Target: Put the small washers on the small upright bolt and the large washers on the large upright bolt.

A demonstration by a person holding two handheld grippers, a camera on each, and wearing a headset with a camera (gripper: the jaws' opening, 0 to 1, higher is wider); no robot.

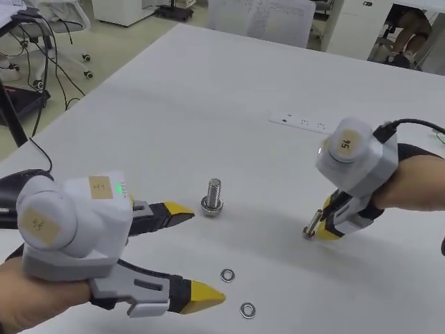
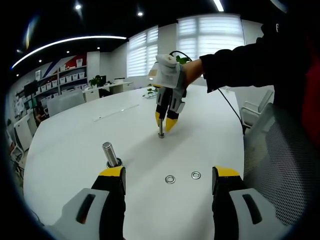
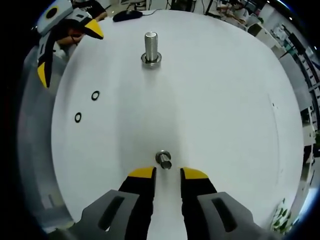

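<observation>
Now two small washers (image 1: 227, 275) lie flat on the worktop (image 1: 208, 104), near the large bolt (image 1: 213, 196) on the person's side of it. They are thin, bright steel rings with narrow holes. The large bolt stands upright, threaded, with a wider ring at its foot. The small bolt (image 1: 312, 224) leans well to the right of the large one, just beyond the tips of the right tongs (image 3: 167, 173). Their jaws stand close together; whether they pinch it I cannot tell. The left tongs (image 1: 197, 254) gape wide, released, beside the washers. By my judgement the small bolt needs standing true first. Each washer is then best nipped by its rim and lowered level over the thread.
</observation>
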